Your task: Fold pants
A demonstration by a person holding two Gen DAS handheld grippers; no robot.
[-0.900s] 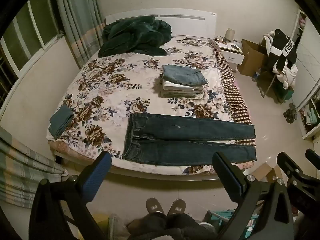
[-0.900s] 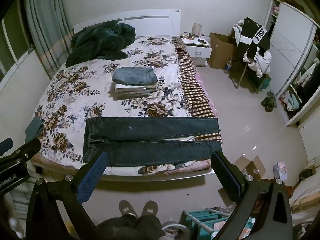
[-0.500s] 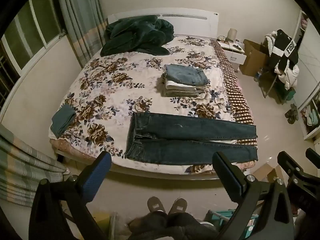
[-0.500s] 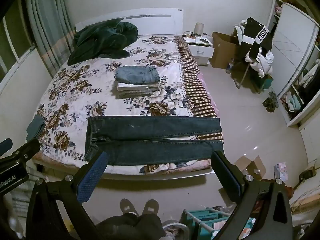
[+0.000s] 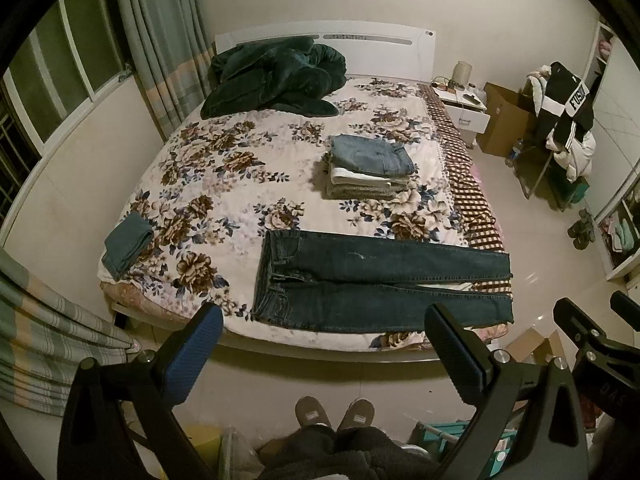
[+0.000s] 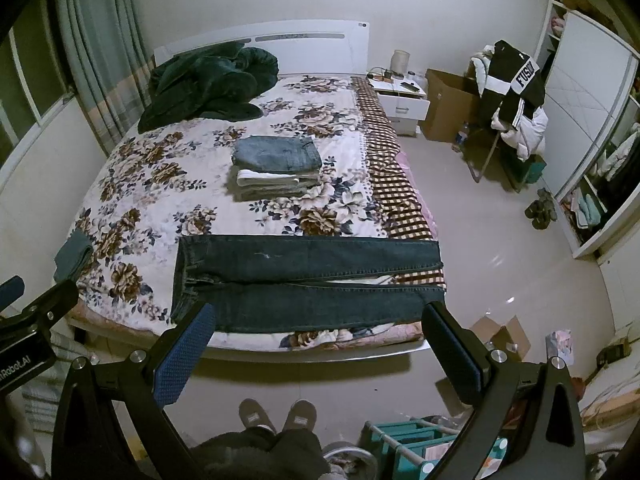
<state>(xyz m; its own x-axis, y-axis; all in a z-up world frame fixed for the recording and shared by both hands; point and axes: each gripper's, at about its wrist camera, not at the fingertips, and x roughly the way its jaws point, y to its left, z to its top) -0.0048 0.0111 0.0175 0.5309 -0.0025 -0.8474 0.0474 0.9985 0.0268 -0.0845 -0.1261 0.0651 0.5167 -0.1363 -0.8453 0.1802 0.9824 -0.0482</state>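
Dark blue jeans (image 5: 380,280) lie flat across the near edge of the floral bed (image 5: 224,184), waist to the left, legs running right, side by side. They also show in the right wrist view (image 6: 304,280). My left gripper (image 5: 324,344) is open and empty, held above the floor short of the bed's front edge. My right gripper (image 6: 320,340) is open and empty too, at about the same distance. The right gripper's body shows at the right edge of the left wrist view (image 5: 592,344).
A stack of folded pants (image 5: 368,166) sits mid-bed. A dark green blanket (image 5: 276,76) is heaped at the headboard. A small folded teal cloth (image 5: 126,244) lies at the bed's left corner. A teal rack (image 6: 420,448) stands on the floor by my feet. Nightstand, boxes and a clothes-laden chair (image 6: 512,108) stand right.
Both grippers have drifted slightly, so the bed and jeans sit a little higher and further right in view. Both stay open. The jeans have not moved.
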